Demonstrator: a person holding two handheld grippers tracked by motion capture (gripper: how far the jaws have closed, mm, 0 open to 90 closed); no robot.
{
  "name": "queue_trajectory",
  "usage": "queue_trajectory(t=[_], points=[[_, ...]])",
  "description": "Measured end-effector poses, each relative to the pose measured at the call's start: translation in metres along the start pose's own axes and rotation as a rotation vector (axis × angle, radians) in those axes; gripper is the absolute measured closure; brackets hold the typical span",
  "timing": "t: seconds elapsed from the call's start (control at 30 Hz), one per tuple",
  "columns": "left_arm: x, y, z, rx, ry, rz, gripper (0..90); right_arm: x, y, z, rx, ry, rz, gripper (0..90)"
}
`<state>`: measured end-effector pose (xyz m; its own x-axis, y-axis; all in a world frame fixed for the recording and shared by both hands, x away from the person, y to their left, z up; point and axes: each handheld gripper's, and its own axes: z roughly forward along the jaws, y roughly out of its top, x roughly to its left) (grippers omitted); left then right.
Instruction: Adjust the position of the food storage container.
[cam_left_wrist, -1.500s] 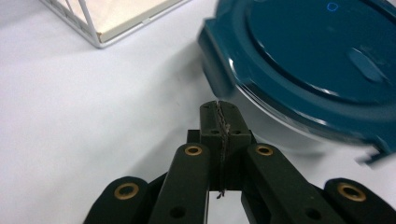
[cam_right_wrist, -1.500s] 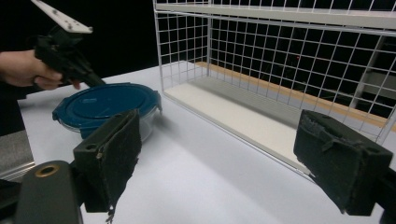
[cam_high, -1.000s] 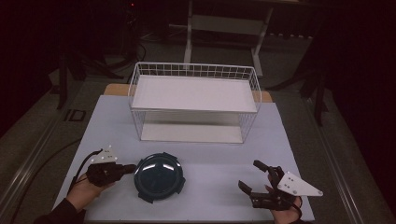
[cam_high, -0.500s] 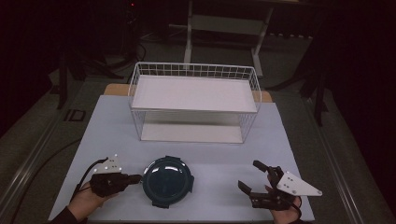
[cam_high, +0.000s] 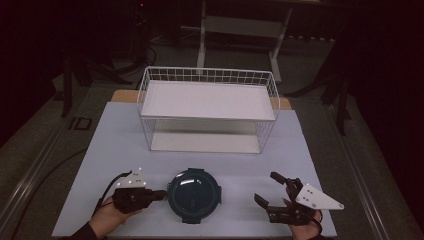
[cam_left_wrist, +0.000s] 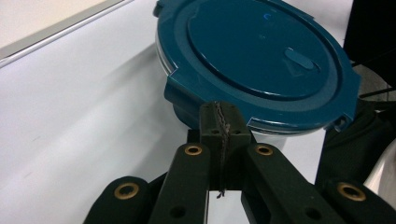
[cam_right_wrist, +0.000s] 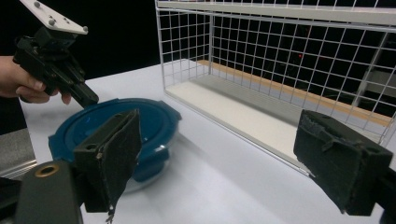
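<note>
A round container with a dark blue lid (cam_high: 194, 195) sits near the table's front edge, in the middle. The same lid (cam_left_wrist: 261, 51) looms close in the left gripper view. My left gripper (cam_high: 162, 194) lies at its left side, jaws pressed together with nothing between them, and its tip (cam_left_wrist: 219, 114) is against the lid's rim. My right gripper (cam_high: 265, 187) stands open at the front right, a short way from the container (cam_right_wrist: 112, 126). Its wide gap (cam_right_wrist: 224, 154) holds nothing. The right gripper view also shows the left gripper (cam_right_wrist: 88, 99) held in a hand.
A white wire rack (cam_high: 207, 107) with an upper shelf and a lower board stands across the back of the pale table (cam_high: 115, 145); its mesh (cam_right_wrist: 280, 60) is close by in the right gripper view. Dark floor and stand legs lie beyond.
The left gripper has slid to the right, and the blue container has moved right with it, toward the table's middle. The right gripper has stayed put and open.
</note>
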<state>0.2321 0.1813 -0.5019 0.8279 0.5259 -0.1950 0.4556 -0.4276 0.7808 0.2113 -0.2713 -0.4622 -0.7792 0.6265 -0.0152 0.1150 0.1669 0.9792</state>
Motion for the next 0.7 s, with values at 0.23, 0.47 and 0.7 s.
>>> queue_trajectory(t=[0.23,0.47,0.7], points=[[-0.002,0.015,0.020,-0.015,0.016,-0.026,89.6,0.000,0.000,-0.001,-0.002,0.001,0.002,14.8],[-0.010,0.024,0.033,-0.006,-0.006,-0.010,89.6,-0.001,0.000,-0.001,-0.002,-0.001,0.000,14.7],[-0.018,0.034,0.048,0.000,-0.032,0.006,89.6,0.000,0.000,-0.001,0.003,0.000,-0.004,14.7]])
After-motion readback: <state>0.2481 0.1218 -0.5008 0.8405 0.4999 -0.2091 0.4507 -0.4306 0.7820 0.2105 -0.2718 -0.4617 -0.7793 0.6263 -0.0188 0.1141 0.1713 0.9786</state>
